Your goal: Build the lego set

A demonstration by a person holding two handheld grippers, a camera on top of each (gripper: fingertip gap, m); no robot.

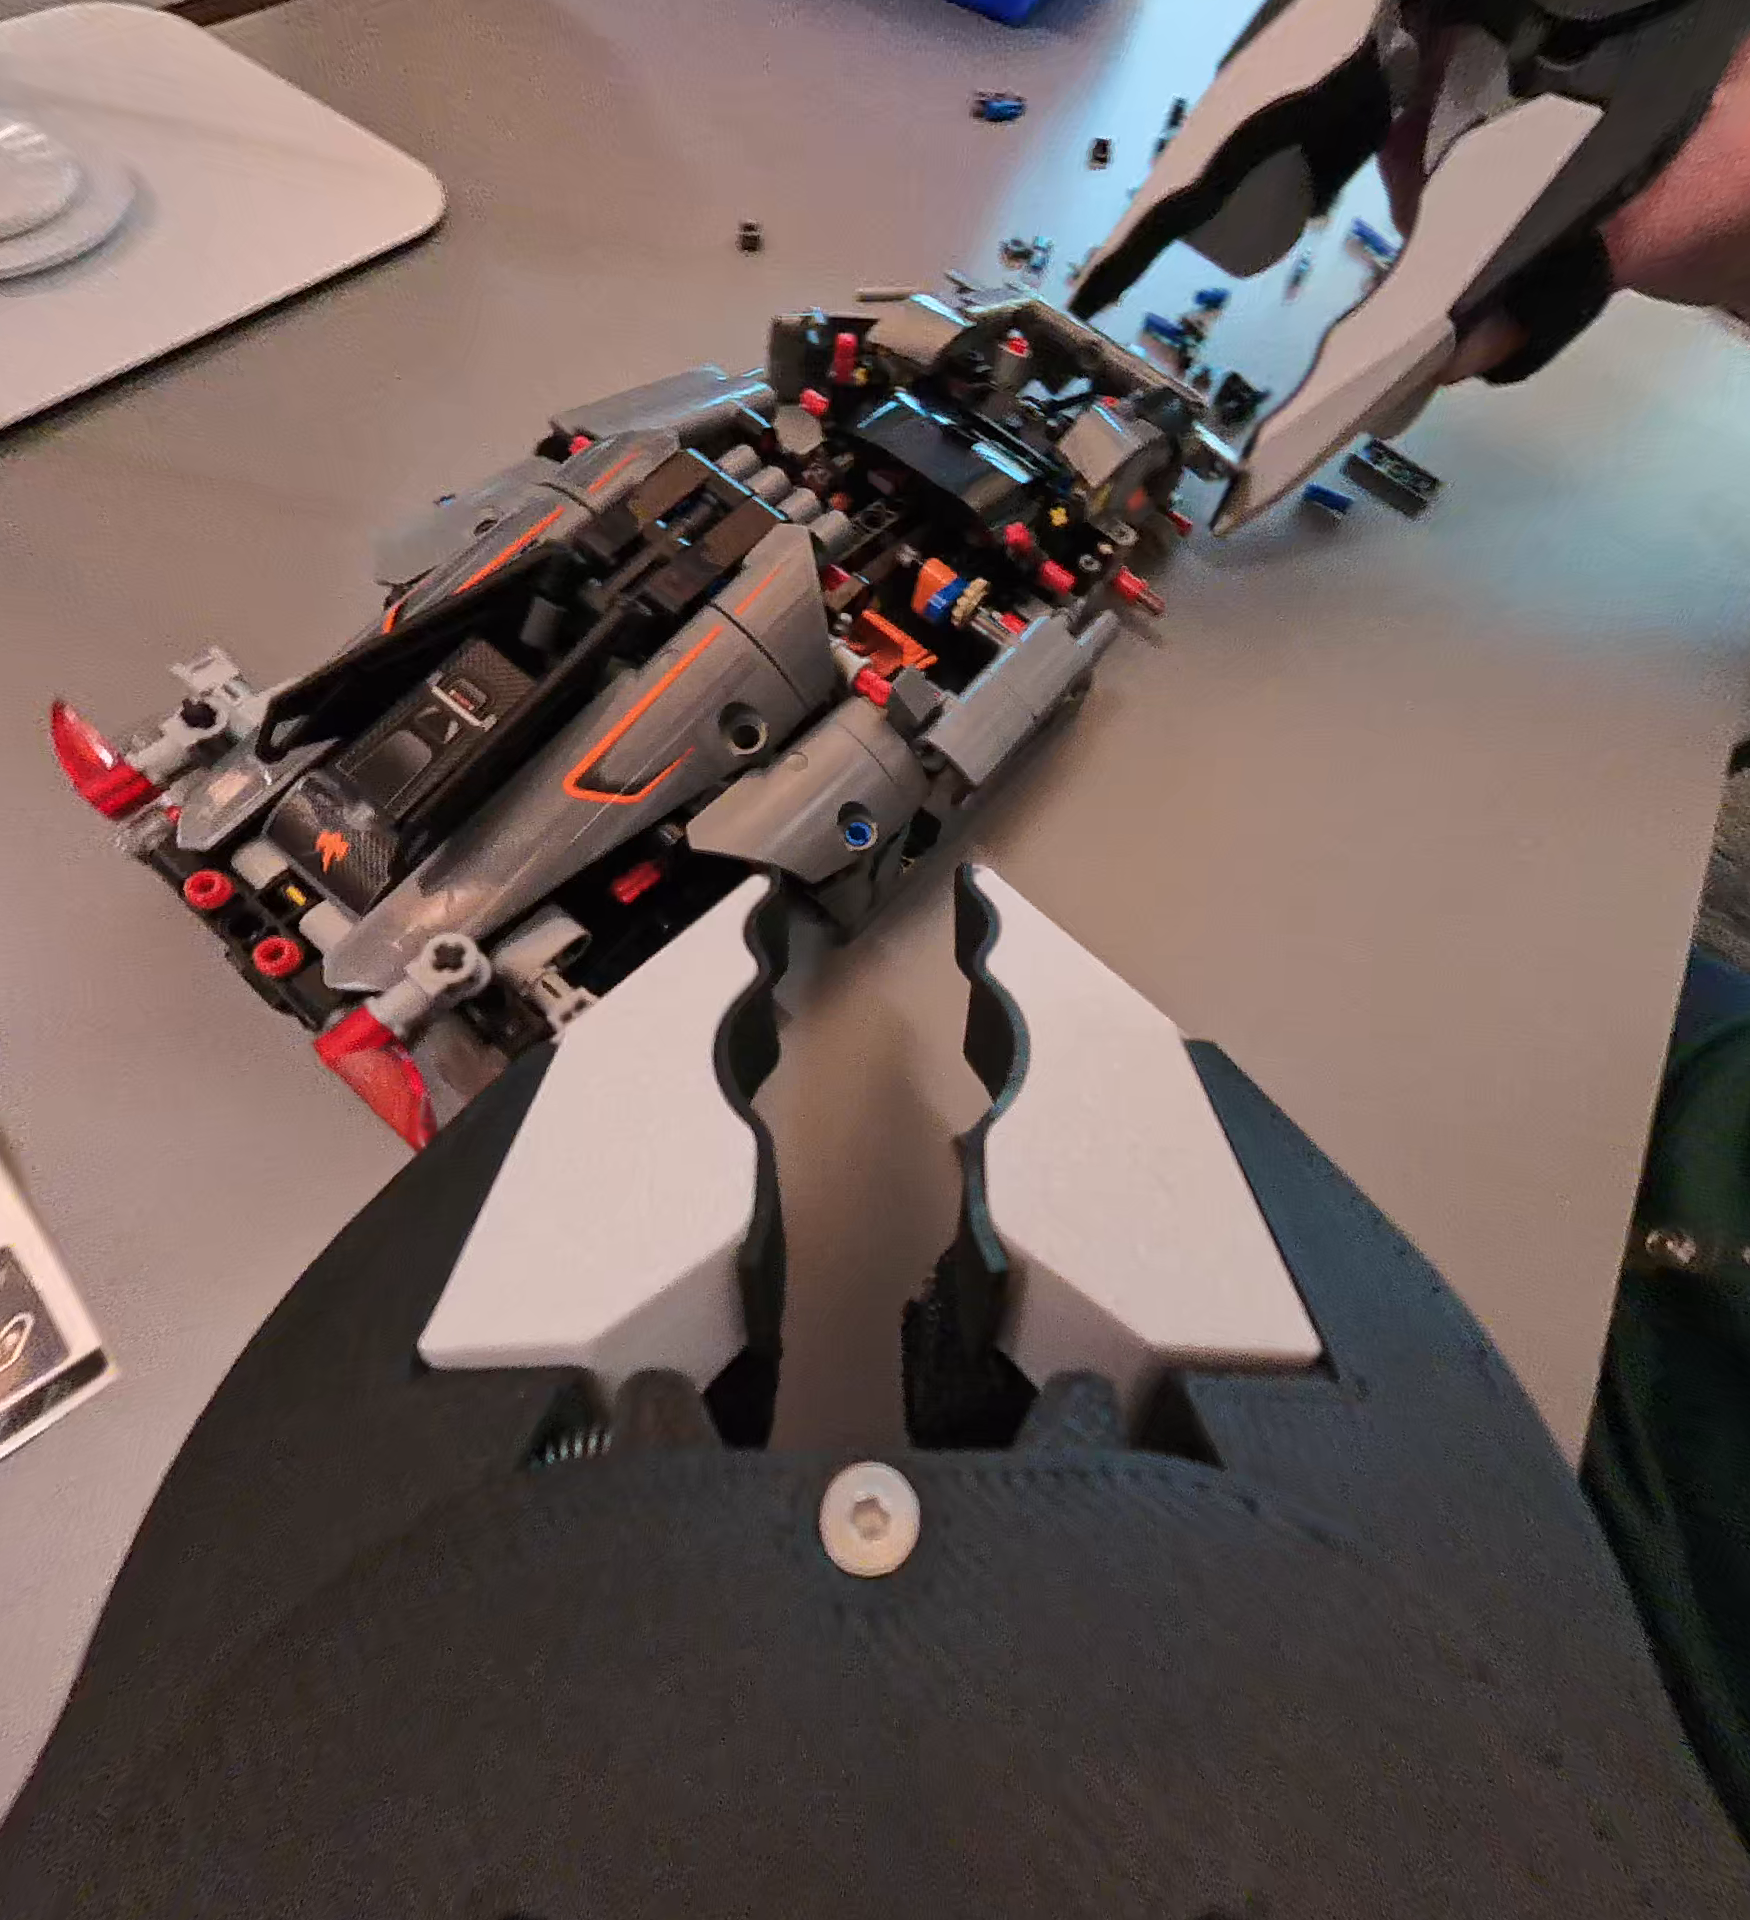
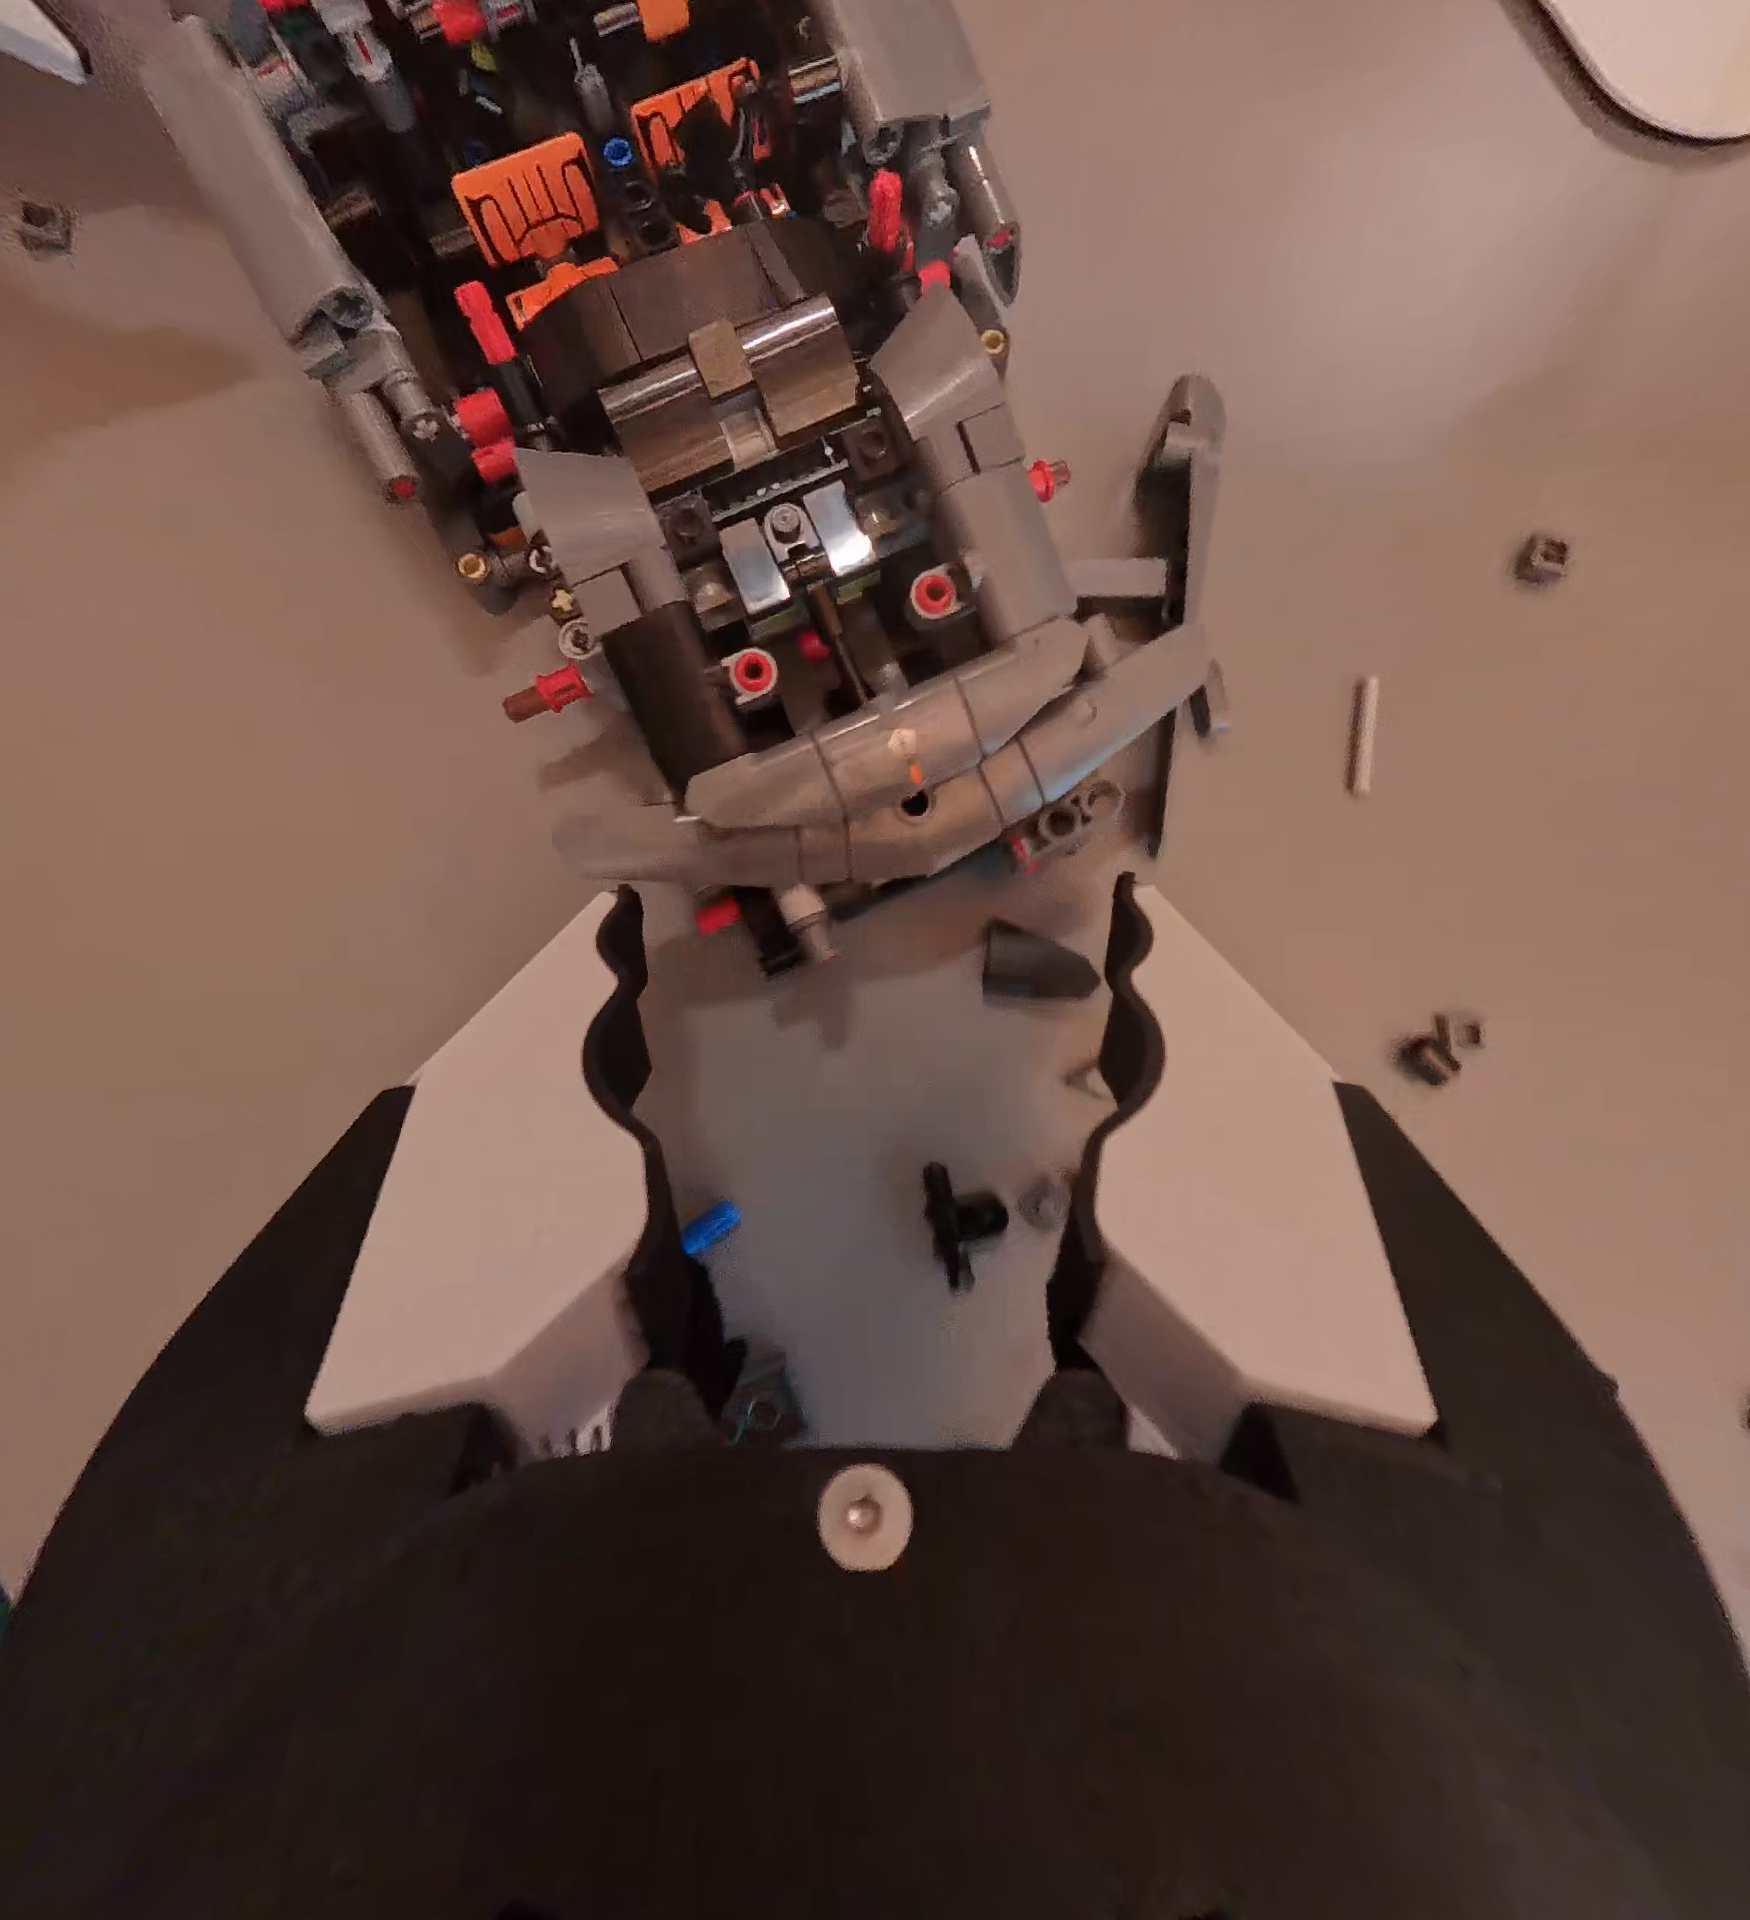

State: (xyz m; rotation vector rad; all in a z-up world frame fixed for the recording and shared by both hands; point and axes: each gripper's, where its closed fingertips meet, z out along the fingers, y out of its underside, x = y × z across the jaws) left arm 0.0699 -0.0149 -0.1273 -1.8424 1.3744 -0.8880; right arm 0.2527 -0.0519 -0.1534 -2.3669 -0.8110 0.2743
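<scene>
we see the right gripper, its jaws spread wide, just before our grey lego car's nose; loose pieces between.

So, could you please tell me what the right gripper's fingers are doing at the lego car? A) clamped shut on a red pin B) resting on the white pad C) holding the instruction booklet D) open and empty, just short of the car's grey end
D: the right gripper is spread open with bare table between its fingers, nearing the lego car at its grey curved end.
</scene>
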